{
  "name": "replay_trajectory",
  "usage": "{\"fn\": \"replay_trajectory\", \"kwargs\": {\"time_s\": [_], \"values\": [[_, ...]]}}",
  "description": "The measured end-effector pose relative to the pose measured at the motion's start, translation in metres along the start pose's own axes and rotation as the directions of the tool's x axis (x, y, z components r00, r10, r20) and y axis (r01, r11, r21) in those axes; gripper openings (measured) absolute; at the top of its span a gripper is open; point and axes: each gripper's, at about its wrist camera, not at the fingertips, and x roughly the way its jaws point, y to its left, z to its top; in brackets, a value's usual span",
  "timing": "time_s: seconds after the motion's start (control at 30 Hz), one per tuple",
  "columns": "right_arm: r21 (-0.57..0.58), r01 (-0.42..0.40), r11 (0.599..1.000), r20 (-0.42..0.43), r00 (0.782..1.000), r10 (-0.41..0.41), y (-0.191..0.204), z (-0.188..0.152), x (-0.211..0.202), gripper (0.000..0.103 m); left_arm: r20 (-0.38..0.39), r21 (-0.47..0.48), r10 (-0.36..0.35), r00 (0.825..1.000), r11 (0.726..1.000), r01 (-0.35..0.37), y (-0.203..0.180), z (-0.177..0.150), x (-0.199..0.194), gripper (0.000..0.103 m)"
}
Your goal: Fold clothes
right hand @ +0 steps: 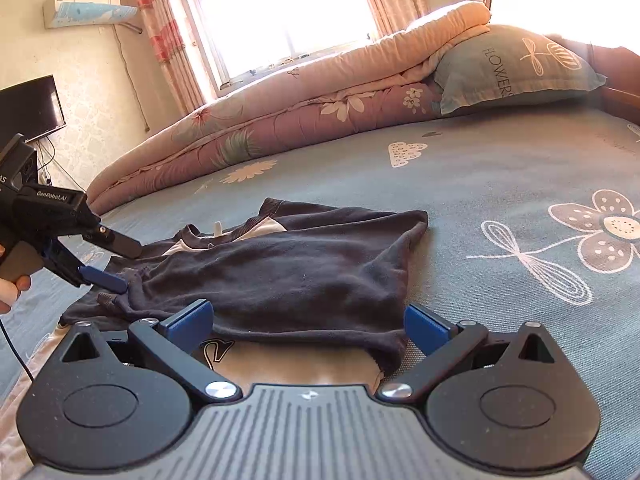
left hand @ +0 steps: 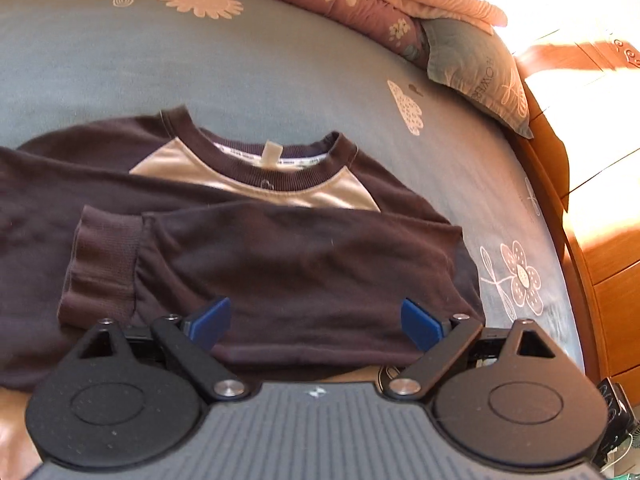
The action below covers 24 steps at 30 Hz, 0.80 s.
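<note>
Folding sweatshirt [left hand: 304,264] on bed [left hand: 200,64] | soft, limp, light | best pinched at hem corners | left gripper [left hand: 316,322] and right gripper [right hand: 308,326] jaws apart, empty

You had "FLOWERS" printed in dark capitals down the blue pillow [right hand: 516,68], plain to read from your right wrist view; from the left wrist view the same word ran along the pillow's edge, its first letter hidden. Your left gripper [right hand: 116,264] carried "GenRobot.AI" in white on its black body. The strip inside the sweatshirt [left hand: 280,248] collar was too small to read.
</note>
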Motion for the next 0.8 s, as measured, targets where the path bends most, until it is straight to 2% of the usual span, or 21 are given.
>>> {"fn": "replay_trajectory", "kwargs": {"time_s": [0.13, 0.27, 0.43, 0.57, 0.7, 0.8], "values": [[-0.015, 0.008, 1.0, 0.003, 1.0, -0.008, 0.001, 0.0, -0.001, 0.103, -0.029, -0.099, 0.105, 0.994, 0.989, -0.108, 0.033, -0.002, 0.02, 0.091], [-0.006, 0.006, 1.0, -0.006, 1.0, -0.006, 0.001, 0.001, -0.002, 0.103, -0.021, -0.106, 0.091, 0.996, 0.99, -0.092, 0.036, -0.01, 0.003, 0.091], [0.007, -0.047, 0.999, -0.062, 0.997, 0.047, 0.01, 0.009, -0.014, 0.103, 0.002, 0.084, 0.114, 0.993, 0.99, -0.114, -0.004, -0.017, -0.06, 0.091], [-0.006, -0.135, 0.991, -0.087, 0.987, 0.134, 0.035, 0.018, -0.04, 0.103, 0.026, 0.242, 0.108, 0.994, 0.964, -0.111, -0.023, -0.04, -0.111, 0.098], [0.021, -0.238, 0.971, -0.15, 0.959, 0.239, 0.077, 0.01, -0.044, 0.103, -0.005, 0.303, 0.154, 0.988, 0.942, -0.145, -0.009, -0.085, -0.115, 0.099], [-0.028, -0.23, 0.973, -0.263, 0.94, 0.215, 0.106, -0.016, -0.036, 0.103, -0.005, 0.308, 0.166, 0.986, 0.938, -0.157, 0.016, -0.122, -0.1, 0.098]]}}
